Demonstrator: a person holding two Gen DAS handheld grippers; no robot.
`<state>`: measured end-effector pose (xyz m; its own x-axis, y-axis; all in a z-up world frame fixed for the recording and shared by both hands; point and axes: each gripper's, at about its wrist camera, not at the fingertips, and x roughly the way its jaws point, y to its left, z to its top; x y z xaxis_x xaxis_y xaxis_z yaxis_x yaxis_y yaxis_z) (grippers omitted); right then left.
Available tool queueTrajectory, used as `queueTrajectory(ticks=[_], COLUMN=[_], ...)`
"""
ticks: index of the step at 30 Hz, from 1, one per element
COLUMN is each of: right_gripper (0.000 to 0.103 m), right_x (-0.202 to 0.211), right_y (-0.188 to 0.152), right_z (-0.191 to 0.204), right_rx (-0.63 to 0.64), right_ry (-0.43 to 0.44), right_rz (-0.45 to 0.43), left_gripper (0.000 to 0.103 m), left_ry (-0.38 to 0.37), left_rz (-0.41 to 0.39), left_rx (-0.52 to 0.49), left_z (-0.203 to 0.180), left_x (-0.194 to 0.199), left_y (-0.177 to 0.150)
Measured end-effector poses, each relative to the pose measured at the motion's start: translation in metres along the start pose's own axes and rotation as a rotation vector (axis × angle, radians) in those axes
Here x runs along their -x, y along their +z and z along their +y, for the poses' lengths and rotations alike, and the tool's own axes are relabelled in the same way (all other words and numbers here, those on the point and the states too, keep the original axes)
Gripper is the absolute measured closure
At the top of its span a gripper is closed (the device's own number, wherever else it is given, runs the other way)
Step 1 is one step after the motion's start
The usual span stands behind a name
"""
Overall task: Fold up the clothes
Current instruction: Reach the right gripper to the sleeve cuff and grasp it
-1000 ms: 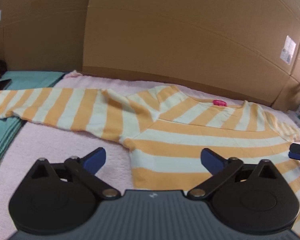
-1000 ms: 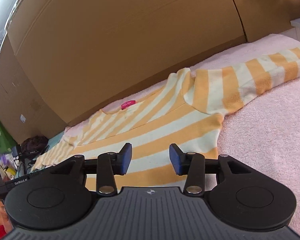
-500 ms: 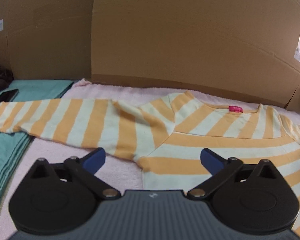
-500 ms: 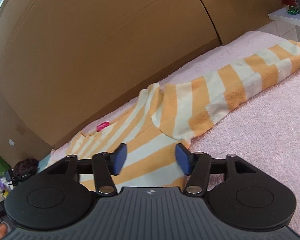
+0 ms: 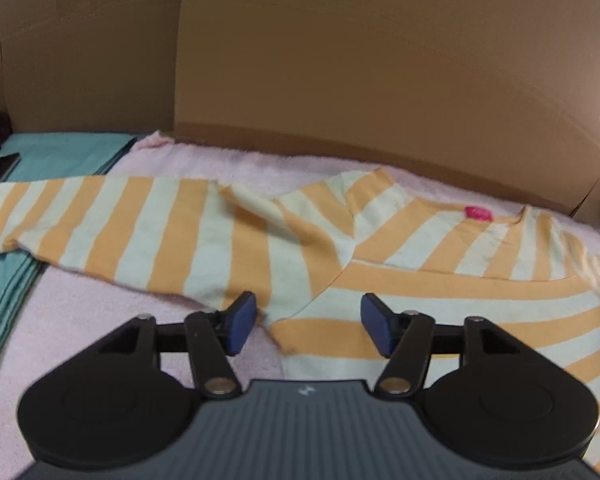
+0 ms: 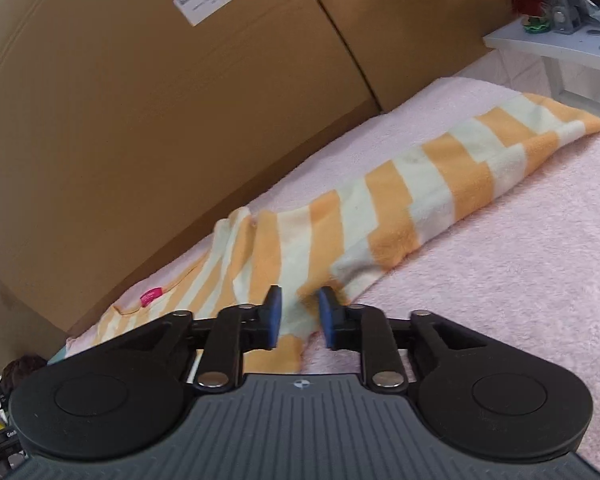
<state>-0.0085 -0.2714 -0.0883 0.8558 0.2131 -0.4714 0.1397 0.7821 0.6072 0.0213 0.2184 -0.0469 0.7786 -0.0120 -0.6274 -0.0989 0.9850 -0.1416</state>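
Note:
An orange-and-cream striped sweater (image 5: pixel 440 280) lies flat on a pink towel (image 5: pixel 80 320), front up, with a pink neck label (image 5: pixel 478 213). Its left sleeve (image 5: pixel 120 232) stretches out toward the teal cloth. My left gripper (image 5: pixel 308 326) hovers open over that sleeve's armpit, and the cloth shows between its blue fingers (image 5: pixel 242 322). In the right wrist view the sweater (image 6: pixel 292 248) runs into the other sleeve (image 6: pixel 460 172). My right gripper (image 6: pixel 300 316) is low over this armpit. Its jaws stand narrowly apart with cloth seen in the gap.
Cardboard panels (image 5: pixel 340 80) wall off the far side of the bed. A teal cloth (image 5: pixel 60 152) with a dark phone (image 5: pixel 0 166) lies at the left. A white shelf (image 6: pixel 560 44) with small items stands at the right. The pink towel (image 6: pixel 520 280) spreads bare to the right of the sweater.
Both grippers have moved in toward the sweater's armpits and their jaws have narrowed, the right one most. The sweater itself has not shifted.

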Motion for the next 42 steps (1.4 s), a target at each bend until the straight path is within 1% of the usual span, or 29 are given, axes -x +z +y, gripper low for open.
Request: queueTrajectory(ticks=[1,2,3,4,6,9,11,13,14,15,17,18,19,20,21,22,23,25,27,29,31,32,33,35,37,38,39,41,42], right_gripper=[0.094,0.084,0.076,0.075,0.075,0.076,0.078,0.096,0.098,0.097,0.097,0.092,0.089,0.079,0.064,0.06,0.06,0.06,0.056,0.058,0.068,0.089,0.097,0.097,0.092,0.086,0.085,0.083,0.083], right_x=[0.001,0.002,0.002,0.003,0.005,0.001,-0.006,0.001,0.004,0.007,0.019,0.027,0.034,0.041,0.041,0.042,0.045,0.048,0.042,0.031,0.032,0.035,0.039,0.046,0.054,0.055,0.055,0.056,0.054], right_y=[0.002,0.004,0.006,0.008,0.012,0.018,0.024,0.028,0.03,0.032,0.035,0.037,0.039,0.04,0.042,0.042,0.041,0.04,0.042,0.045,0.049,0.051,0.054,0.058,0.063,0.065,0.066,0.065,0.065], right_z=[-0.005,-0.01,-0.016,-0.021,-0.031,-0.043,-0.044,-0.043,-0.042,-0.041,-0.041,-0.042,-0.042,-0.043,-0.044,-0.046,-0.049,-0.055,-0.064,-0.075,-0.079,-0.078,-0.078,-0.077,-0.077,-0.076,-0.077,-0.081,-0.081], right_rx=[-0.028,-0.056,-0.084,-0.112,-0.168,-0.258,-0.3,-0.295,-0.292,-0.289,-0.27,-0.256,-0.241,-0.225,-0.201,-0.187,-0.181,-0.194,-0.235,-0.288,-0.301,-0.293,-0.285,-0.269,-0.249,-0.221,-0.205,-0.219,-0.22], right_ry=[-0.006,-0.012,-0.019,-0.025,-0.037,-0.049,-0.046,-0.034,-0.029,-0.023,-0.022,-0.025,-0.028,-0.04,-0.098,-0.14,-0.128,-0.126,-0.133,-0.104,-0.091,-0.098,-0.105,-0.118,-0.14,-0.189,-0.2,-0.179,-0.173], right_rz=[-0.006,-0.012,-0.018,-0.024,-0.035,-0.065,-0.098,-0.104,-0.107,-0.11,-0.105,-0.099,-0.092,-0.082,-0.062,-0.059,-0.07,-0.093,-0.113,-0.143,-0.177,-0.192,-0.206,-0.236,-0.263,-0.259,-0.237,-0.176,-0.17], left_gripper=[0.05,0.049,0.045,0.034,0.031,0.031,0.031,0.03,0.03,0.029,0.018,0.009,0.004,0.004,0.004,0.004,0.004,0.004,0.004,0.004,0.004,0.004,0.004,0.003,0.003,0.003,0.003,0.003,0.003], left_ry=[0.014,0.022,0.029,0.036,0.049,0.029,0.047,0.05,0.045,0.041,0.029,0.008,-0.014,-0.038,-0.058,-0.074,-0.093,-0.149,-0.205,-0.266,-0.3,-0.308,-0.319,-0.361,-0.405,-0.441,-0.473,-0.489,-0.502], left_rz=[-0.013,-0.014,-0.014,-0.014,-0.015,-0.022,-0.024,-0.037,-0.048,-0.058,-0.081,-0.098,-0.114,-0.126,-0.131,-0.134,-0.134,-0.099,-0.063,-0.014,0.032,0.049,0.066,0.088,0.112,0.125,0.139,0.153,0.153], left_rx=[-0.026,-0.045,-0.064,-0.082,-0.117,-0.129,-0.152,-0.174,-0.183,-0.193,-0.213,-0.222,-0.234,-0.257,-0.286,-0.317,-0.344,-0.345,-0.345,-0.327,-0.303,-0.294,-0.288,-0.295,-0.304,-0.317,-0.331,-0.377,-0.397], left_z=[0.0,-0.001,-0.003,-0.004,-0.006,-0.009,-0.014,-0.019,-0.022,-0.024,-0.03,-0.034,-0.04,-0.048,-0.058,-0.069,-0.081,-0.098,-0.115,-0.131,-0.145,-0.151,-0.158,-0.171,-0.185,-0.196,-0.208,-0.237,-0.249], left_x=[0.001,0.001,0.002,0.002,0.003,0.003,0.005,0.014,0.021,0.028,0.042,0.05,0.058,0.063,0.067,0.068,0.068,0.062,0.055,0.048,0.041,0.038,0.035,0.03,0.025,0.021,0.017,0.007,0.003], left_y=[-0.002,-0.005,-0.007,-0.009,-0.014,-0.013,-0.014,-0.014,-0.015,-0.015,-0.015,-0.015,-0.015,-0.016,-0.017,-0.017,-0.017,-0.015,-0.012,-0.012,-0.013,-0.014,-0.014,-0.015,-0.016,-0.016,-0.016,-0.017,-0.018])
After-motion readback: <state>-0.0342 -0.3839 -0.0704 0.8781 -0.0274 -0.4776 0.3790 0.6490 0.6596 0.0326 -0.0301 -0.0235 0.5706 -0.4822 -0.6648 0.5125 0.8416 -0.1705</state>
